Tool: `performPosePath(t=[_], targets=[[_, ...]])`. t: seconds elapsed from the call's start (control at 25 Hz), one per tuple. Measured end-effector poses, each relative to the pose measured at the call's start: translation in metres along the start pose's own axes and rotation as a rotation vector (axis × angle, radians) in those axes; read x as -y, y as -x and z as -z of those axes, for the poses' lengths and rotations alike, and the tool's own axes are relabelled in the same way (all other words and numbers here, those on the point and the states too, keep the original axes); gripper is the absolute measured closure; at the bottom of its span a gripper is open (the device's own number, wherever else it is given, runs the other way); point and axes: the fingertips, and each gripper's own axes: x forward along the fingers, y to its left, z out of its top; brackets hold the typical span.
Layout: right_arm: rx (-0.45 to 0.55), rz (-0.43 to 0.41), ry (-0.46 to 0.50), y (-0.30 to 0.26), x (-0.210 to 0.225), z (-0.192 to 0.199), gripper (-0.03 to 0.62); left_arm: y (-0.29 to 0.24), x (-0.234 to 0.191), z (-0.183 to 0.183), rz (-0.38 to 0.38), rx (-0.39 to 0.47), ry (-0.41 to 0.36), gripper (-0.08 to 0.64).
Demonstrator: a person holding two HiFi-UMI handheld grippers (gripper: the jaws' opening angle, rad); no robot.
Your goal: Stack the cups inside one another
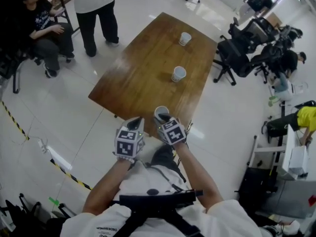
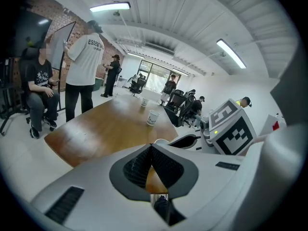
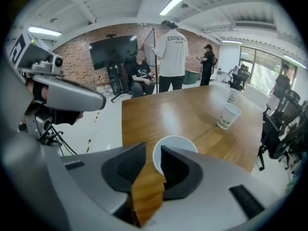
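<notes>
Three white paper cups stand on the brown wooden table (image 1: 143,68): a far cup (image 1: 184,38), a middle cup (image 1: 178,74) and a near cup (image 1: 161,112) at the table's near edge. My right gripper (image 1: 162,119) is at the near cup. In the right gripper view its jaws stand apart, and the near cup's (image 3: 174,150) left wall sits in the gap of the right gripper (image 3: 153,152), next to the right pad and clear of the left one. My left gripper (image 1: 139,121) hovers just left of it, its tips together with nothing between them (image 2: 151,148).
One person stands (image 1: 96,9) and another sits (image 1: 42,28) beyond the table's far left corner. Black office chairs (image 1: 237,53) crowd the right side. Yellow-black tape (image 1: 15,122) runs across the floor at left. My own body is below the near table edge.
</notes>
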Motion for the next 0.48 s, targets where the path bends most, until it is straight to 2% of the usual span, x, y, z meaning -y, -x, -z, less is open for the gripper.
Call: performPosePath(t=[0.16,0.48], targets=[[-0.031,-0.015,0.019,-0.01,-0.001,-0.001,0.5,0.0,-0.004,0.0,-0.015,0.004,0.011,0.572],[-0.067,-0.027,0.054,-0.018,-0.008,-0.004,0.509,0.001,-0.009,0.0,-0.034,0.004,0.016,0.572]])
